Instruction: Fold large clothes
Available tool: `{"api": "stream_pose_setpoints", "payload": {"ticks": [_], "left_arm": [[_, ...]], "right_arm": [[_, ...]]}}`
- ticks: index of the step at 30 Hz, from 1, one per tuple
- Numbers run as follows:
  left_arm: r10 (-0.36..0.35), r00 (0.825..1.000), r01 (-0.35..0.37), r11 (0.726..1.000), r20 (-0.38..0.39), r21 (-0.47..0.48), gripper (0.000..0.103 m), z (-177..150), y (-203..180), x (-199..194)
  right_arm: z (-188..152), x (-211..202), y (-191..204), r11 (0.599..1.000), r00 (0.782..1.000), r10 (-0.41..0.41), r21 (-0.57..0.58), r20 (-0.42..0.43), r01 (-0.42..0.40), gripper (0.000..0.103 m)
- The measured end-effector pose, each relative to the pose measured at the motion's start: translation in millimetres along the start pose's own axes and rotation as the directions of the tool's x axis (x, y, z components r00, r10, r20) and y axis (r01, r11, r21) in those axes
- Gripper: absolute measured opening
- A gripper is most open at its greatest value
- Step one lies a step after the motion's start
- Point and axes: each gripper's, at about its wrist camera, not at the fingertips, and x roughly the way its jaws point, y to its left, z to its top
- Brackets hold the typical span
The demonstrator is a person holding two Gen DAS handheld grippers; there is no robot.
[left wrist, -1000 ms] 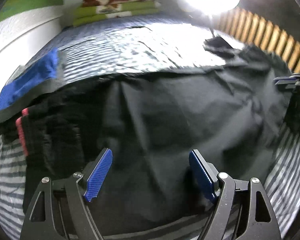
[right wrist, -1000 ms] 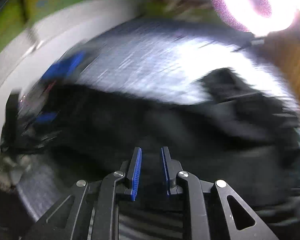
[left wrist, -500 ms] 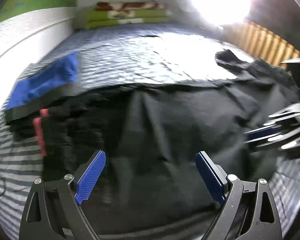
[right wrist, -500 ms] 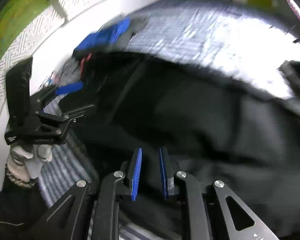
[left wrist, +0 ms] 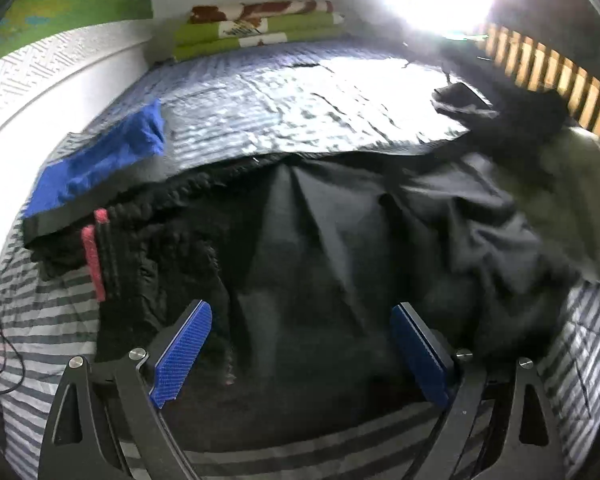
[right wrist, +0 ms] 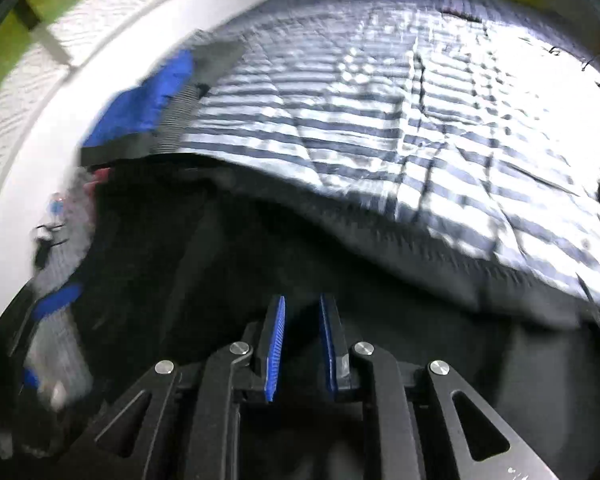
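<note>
Two hand-held grippers work a black garment (left wrist: 340, 240) spread on the striped bed (left wrist: 300, 96): the left hand-held gripper (left wrist: 300, 352) hangs spread and empty, the right hand-held gripper (right wrist: 302, 344) nearly pressed together, whether on cloth I cannot tell. A weak pinch could slip mid-fold. Only the left view shows bunched fabric at 3 o'clock.

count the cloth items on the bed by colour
black: 2, the big garment spread in front and the bundle near the slats
blue: 1, the folded cloth
green: 1, the folded blanket stack by the wall
total: 4
</note>
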Motion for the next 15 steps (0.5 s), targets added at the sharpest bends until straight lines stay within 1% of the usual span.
{"api": "stream_pose_setpoints", "payload": {"ticks": [1, 2, 3, 4, 5, 6, 7, 8, 9, 11, 12, 13, 14, 15], "left_arm": [[0.000, 1.000, 0.000, 1.000, -0.010, 0.005, 0.093, -3.1, -1.9, 2.0], [0.019, 0.999, -0.018, 1.000, -0.035, 0.018, 0.093, -6.7, -3.3, 8.9], [0.052, 0.997, -0.051, 0.998, -0.051, 0.029, 0.093, -9.7, -3.2, 14.7], [0.107, 0.992, -0.104, 0.994, -0.067, 0.039, 0.095, -12.8, 0.3, 21.7], [0.158, 0.983, -0.157, 0.987, -0.089, 0.017, 0.095, -15.4, 9.8, 27.7], [0.152, 0.984, -0.155, 0.988, -0.095, -0.028, 0.095, -14.8, 19.3, 26.6], [0.161, 0.982, -0.167, 0.984, -0.099, -0.059, 0.095, -13.9, 26.8, 24.3], [0.206, 0.974, -0.213, 0.974, -0.090, -0.079, 0.095, -12.9, 35.4, 19.9], [0.225, 0.971, -0.232, 0.969, -0.081, -0.089, 0.095, -12.1, 39.9, 15.8], [0.194, 0.979, -0.200, 0.973, -0.059, -0.116, 0.094, -9.8, 43.8, 5.9], [0.187, 0.981, -0.191, 0.974, -0.046, -0.119, 0.094, -9.0, 41.9, 1.6], [0.180, 0.983, -0.183, 0.976, -0.040, -0.114, 0.094, -8.1, 39.9, 0.2], [0.164, 0.986, -0.167, 0.981, -0.033, -0.100, 0.094, -7.0, 33.5, -0.4], [0.148, 0.988, -0.150, 0.985, -0.033, -0.089, 0.094, -6.3, 28.8, 0.8]], "right_arm": [[4.1, 2.8, 1.1, 1.000, 1.000, -0.014, -0.002, 0.020, 0.014, 0.012], [10.2, 2.7, 0.0, 0.999, 0.998, -0.037, -0.002, 0.050, 0.037, 0.011], [18.5, 3.7, -2.3, 0.998, 0.995, -0.066, 0.007, 0.068, 0.066, 0.010], [24.8, 3.9, -4.8, 0.997, 0.994, -0.075, 0.025, 0.079, 0.073, 0.009], [28.2, 0.9, -5.5, 0.997, 0.993, -0.075, 0.042, 0.089, 0.071, 0.012], [28.9, -4.8, -2.7, 0.996, 0.992, -0.078, 0.040, 0.097, 0.075, 0.013], [25.3, -13.4, 0.8, 0.996, 0.991, -0.082, 0.027, 0.105, 0.080, 0.014], [17.3, -24.6, 4.9, 0.997, 0.991, -0.076, 0.014, 0.110, 0.075, 0.016], [7.9, -32.9, 6.8, 0.998, 0.992, -0.055, 0.012, 0.113, 0.054, 0.016], [-19.5, -53.1, 12.4, 1.000, 0.993, 0.015, -0.002, 0.113, -0.015, 0.018], [-39.9, -60.4, 17.5, 0.999, 0.994, 0.032, -0.026, 0.102, -0.029, 0.018], [-60.4, -64.3, 23.9, 0.998, 0.996, 0.018, -0.056, 0.088, -0.013, 0.018], [-82.1, -66.1, 30.4, 0.995, 0.997, -0.015, -0.093, 0.075, 0.022, 0.019], [-96.1, -65.8, 31.8, 0.991, 0.996, -0.055, -0.119, 0.072, 0.064, 0.020]]}}
